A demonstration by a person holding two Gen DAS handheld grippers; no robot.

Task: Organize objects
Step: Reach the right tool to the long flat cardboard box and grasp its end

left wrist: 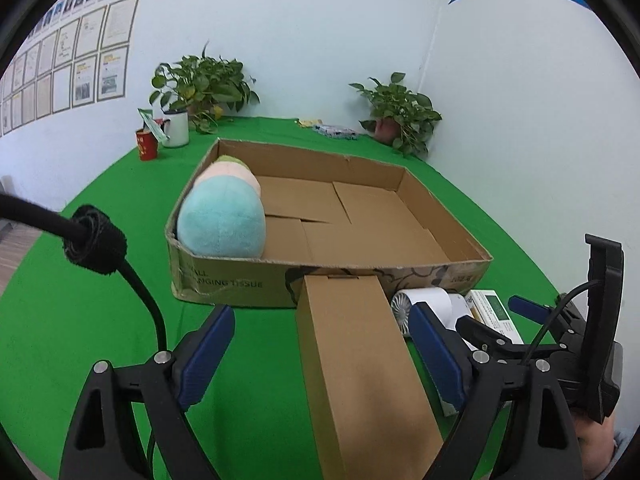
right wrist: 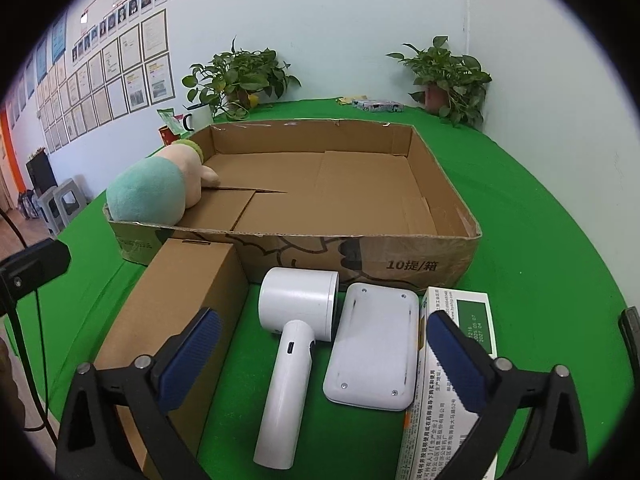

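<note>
A shallow open cardboard tray (left wrist: 240,276) (right wrist: 360,256) sits on the green table with a pastel plush toy (left wrist: 222,222) (right wrist: 148,192) in its near left corner. A long brown carton (left wrist: 360,364) (right wrist: 168,312) lies in front of the tray. My left gripper (left wrist: 324,344) is open, its blue pads either side of the carton, not touching. Right of the carton lie a white handheld fan (right wrist: 296,328) (left wrist: 420,304), a white flat device (right wrist: 376,344) and a green-and-white medicine box (right wrist: 452,368) (left wrist: 494,308). My right gripper (right wrist: 324,348) is open above the fan and device.
Two potted plants (left wrist: 204,84) (left wrist: 400,116) stand at the table's back by the wall. A white mug (left wrist: 176,128) and a red cup (left wrist: 146,144) are back left, small packets (left wrist: 336,131) back centre. The other gripper's body (left wrist: 580,344) is close on the right.
</note>
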